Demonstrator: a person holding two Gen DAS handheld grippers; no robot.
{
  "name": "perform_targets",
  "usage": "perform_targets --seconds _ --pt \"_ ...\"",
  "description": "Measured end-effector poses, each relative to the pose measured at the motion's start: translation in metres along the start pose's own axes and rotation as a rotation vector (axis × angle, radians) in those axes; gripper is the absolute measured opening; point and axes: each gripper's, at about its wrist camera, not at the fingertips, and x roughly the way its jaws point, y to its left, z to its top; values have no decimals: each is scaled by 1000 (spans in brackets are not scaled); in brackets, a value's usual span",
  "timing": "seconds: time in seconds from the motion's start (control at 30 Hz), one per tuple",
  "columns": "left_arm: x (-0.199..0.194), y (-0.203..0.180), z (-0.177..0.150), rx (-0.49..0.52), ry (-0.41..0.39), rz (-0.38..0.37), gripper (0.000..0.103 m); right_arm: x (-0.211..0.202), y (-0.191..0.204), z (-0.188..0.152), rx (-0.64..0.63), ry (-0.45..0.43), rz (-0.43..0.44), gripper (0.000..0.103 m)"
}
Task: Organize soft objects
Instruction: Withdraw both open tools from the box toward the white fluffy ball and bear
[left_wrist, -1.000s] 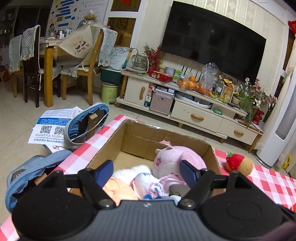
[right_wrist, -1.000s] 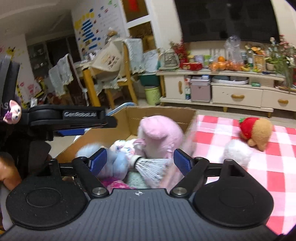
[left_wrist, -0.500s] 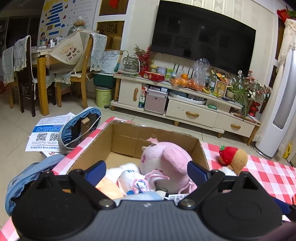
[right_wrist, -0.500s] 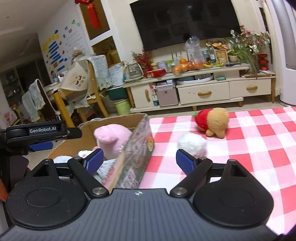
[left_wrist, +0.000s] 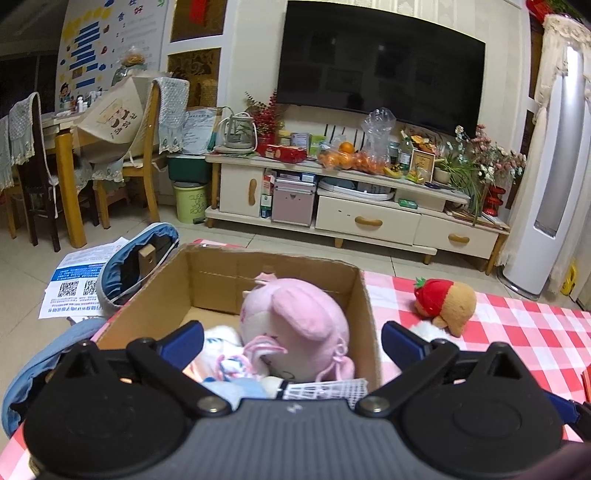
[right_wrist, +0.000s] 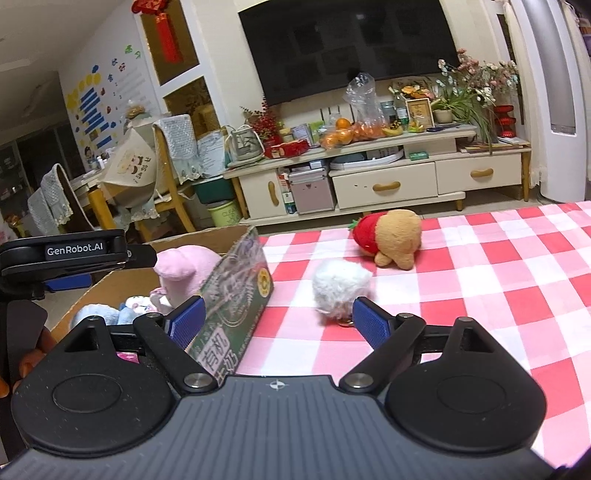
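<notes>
The left gripper (left_wrist: 291, 341) jaws are opening, empty, above the brown cardboard box (left_wrist: 364, 295) holding the pink plush doll (left_wrist: 295, 325). The right gripper (right_wrist: 277, 321) jaws stand spread, the fluffy white ball (right_wrist: 341, 286) at frame centre on the checked table (right_wrist: 498, 288).

Both wrist views face the TV stand (left_wrist: 354, 206) at twelve o'clock; the left sits close over the cardboard box (left_wrist: 364, 295), the right beside it, sharing the strawberry-capped plush (right_wrist: 391, 242).

Left gripper (left_wrist: 291, 341) fingers opening over the pink plush (left_wrist: 295, 325); right gripper (right_wrist: 277, 319) swung toward white fluffy toy (right_wrist: 341, 286)
</notes>
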Motion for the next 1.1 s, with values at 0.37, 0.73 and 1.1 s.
perform_targets --seconds 0.37,0.73,1.1 --pt "6 -32 -4 69 11 3 102 -7 -11 -5 29 -3 -22 103" --pt "11 -67 -12 140 28 -5 102 -11 -15 -7 52 -18 -50 103" --pt "13 -93 -21 206 31 -2 102 -8 -16 -9 58 -26 -91 103"
